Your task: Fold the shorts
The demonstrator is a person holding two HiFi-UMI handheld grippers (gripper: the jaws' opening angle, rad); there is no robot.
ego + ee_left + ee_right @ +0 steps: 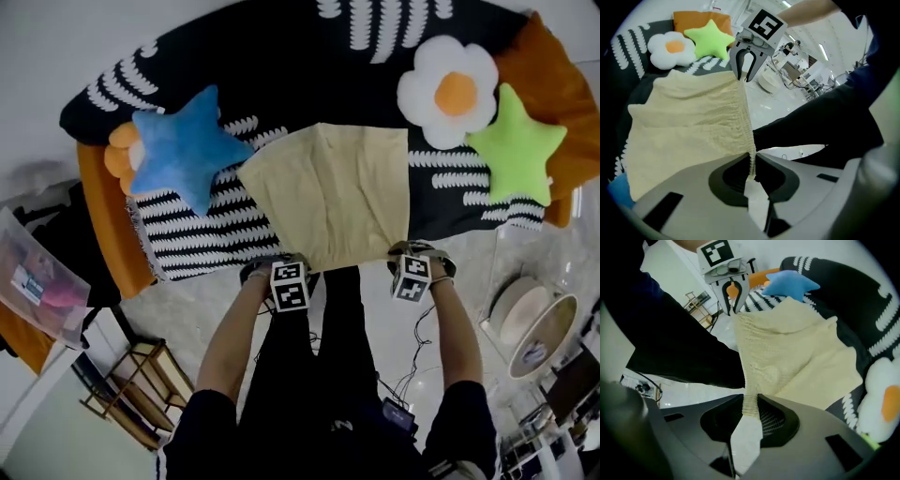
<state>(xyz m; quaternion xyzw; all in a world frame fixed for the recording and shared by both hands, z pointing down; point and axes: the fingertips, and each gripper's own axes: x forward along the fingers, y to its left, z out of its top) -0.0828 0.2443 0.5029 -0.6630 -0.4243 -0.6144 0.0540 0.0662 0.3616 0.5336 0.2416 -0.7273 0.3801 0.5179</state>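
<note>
Pale yellow shorts [333,192] lie spread over a black-and-white patterned blanket [281,66], their elastic waistband along the near edge. My left gripper [281,265] is shut on the waistband's left corner, and the gathered waistband [751,159] runs straight into its jaws. My right gripper [412,255] is shut on the right corner, where the waistband [749,404] is pinched between its pads. From the left gripper view the right gripper [743,70] hangs at the far end of the band. The left gripper [731,298] shows in the right gripper view at the opposite end.
A blue star cushion [183,148] lies left of the shorts. A white flower cushion [450,91] and a green star cushion [516,145] lie to the right. Orange bedding [108,220] rims the blanket. A wooden rack [131,380] and a round white device [530,323] stand on the floor.
</note>
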